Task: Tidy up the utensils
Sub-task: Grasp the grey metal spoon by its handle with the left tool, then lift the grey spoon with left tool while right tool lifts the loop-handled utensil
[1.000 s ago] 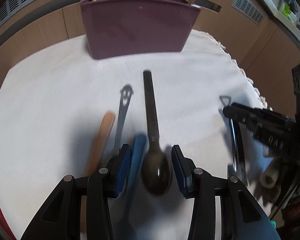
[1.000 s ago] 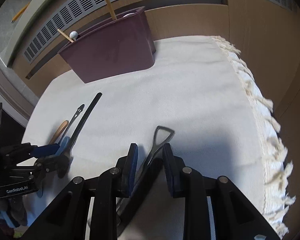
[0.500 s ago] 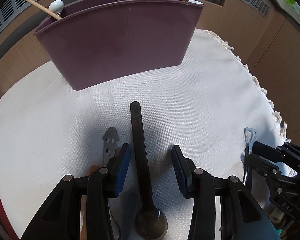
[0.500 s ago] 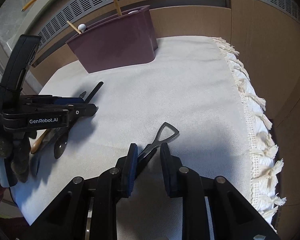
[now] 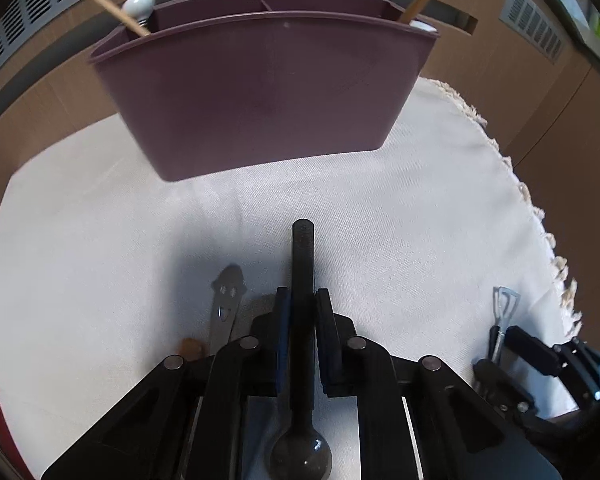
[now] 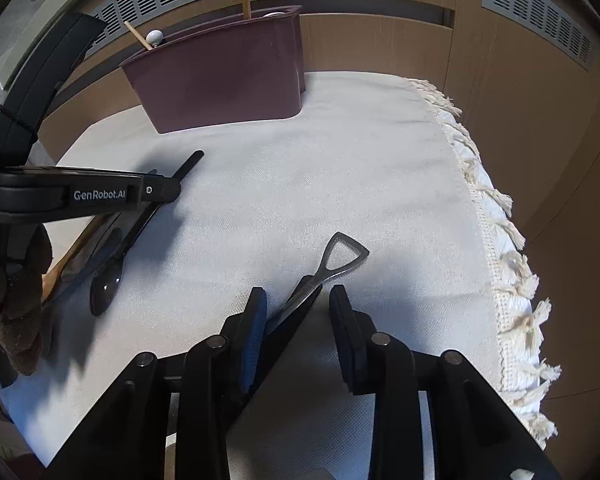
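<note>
Several utensils still lie on the bench: your left gripper (image 5: pixel 300 312) jaws just closed on the black long-handled spoon (image 5: pixel 302 280), right gripper (image 6: pixel 298 308) jaws just opened around the steel triangle-ended utensil (image 6: pixel 342 258).

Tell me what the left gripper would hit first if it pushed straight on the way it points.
Probably the white cloth just past the black spoon it grips; the maroon holder stands farther ahead.

Hidden and cut-off parts

The left gripper (image 5: pixel 302 312) covers the spoon's (image 5: pixel 303 264) mid-handle and most of the smiley utensil (image 5: pixel 225 304); the shovel-handled utensil's (image 6: pixel 342 258) lower end lies under the right gripper (image 6: pixel 298 308); the holder's (image 5: pixel 260 88) contents mostly hidden.
</note>
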